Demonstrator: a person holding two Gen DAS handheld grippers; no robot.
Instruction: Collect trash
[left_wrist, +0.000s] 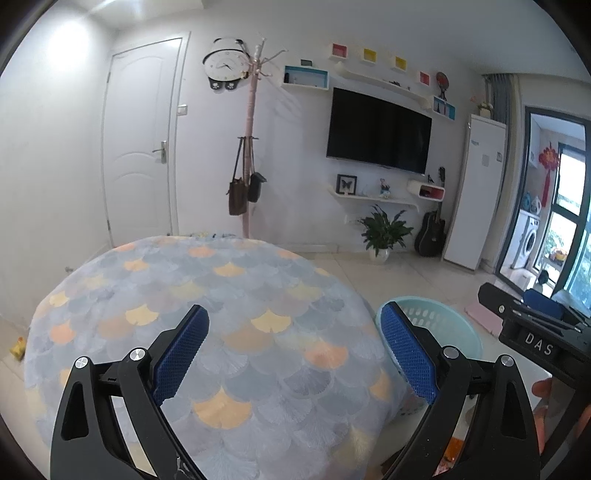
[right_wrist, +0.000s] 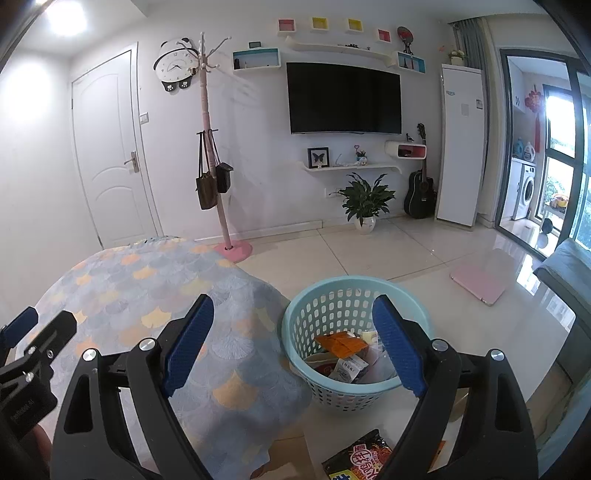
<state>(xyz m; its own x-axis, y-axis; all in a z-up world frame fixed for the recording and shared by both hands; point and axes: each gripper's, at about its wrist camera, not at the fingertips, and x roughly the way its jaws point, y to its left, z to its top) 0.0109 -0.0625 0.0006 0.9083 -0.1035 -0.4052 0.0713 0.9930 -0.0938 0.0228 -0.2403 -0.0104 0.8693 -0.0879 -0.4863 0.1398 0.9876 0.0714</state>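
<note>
A light blue perforated basket (right_wrist: 334, 295) stands on the floor right of the table; it also shows in the left wrist view (left_wrist: 436, 314). It holds several wrappers, among them an orange packet (right_wrist: 341, 344) and a white carton (right_wrist: 349, 369). A red and black snack bag (right_wrist: 360, 459) lies on the floor in front of the basket. My right gripper (right_wrist: 293, 345) is open and empty, above the basket's near-left rim. My left gripper (left_wrist: 295, 354) is open and empty over the table's patterned cloth (left_wrist: 207, 295).
The round table under the scale-patterned cloth (right_wrist: 147, 295) fills the left. A pink coat stand (right_wrist: 221, 206), a potted plant (right_wrist: 364, 206), a guitar (right_wrist: 421, 192) and a white cabinet (right_wrist: 461, 147) line the far wall. A pink mat (right_wrist: 478, 284) lies on the floor at right.
</note>
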